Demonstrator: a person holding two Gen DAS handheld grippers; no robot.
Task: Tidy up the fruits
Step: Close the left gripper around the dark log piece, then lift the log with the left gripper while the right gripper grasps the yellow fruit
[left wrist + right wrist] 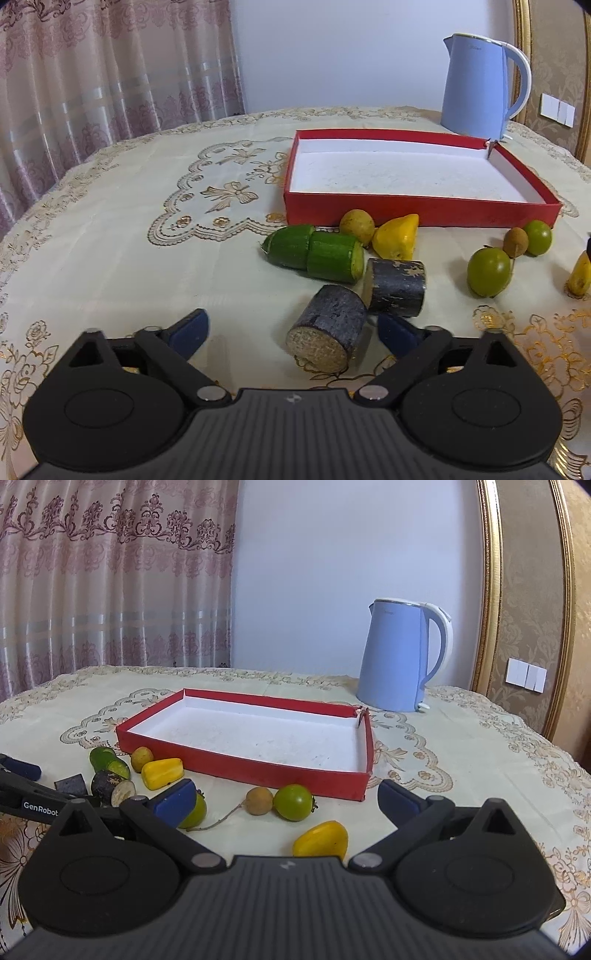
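The shallow red cardboard box with a white lining (417,212) is shown lying empty on the cloth-covered counter (147,266), so that none of the sorting is judged to have been done. All produce is seen loose in front of the box: two dark purple sugarcane segments (332,334), a green cucumber cut in two (314,251), a round yellowish fruit (356,225), a yellow wedge-shaped piece (397,236), two green round fruits (487,271), a small brown longan (515,242) and a second yellow piece (321,840).

The left hand-held gripper (291,332) is held with its jaws wide, and the nearer sugarcane segment is seen lying between the blue pads (190,330) without being pressed. The right hand-held gripper (286,799) is likewise spread wide and empty, above the fruits by the box's near corner. A pale blue electric kettle (400,657) is left standing behind the box. Every piece remains to be transferred.
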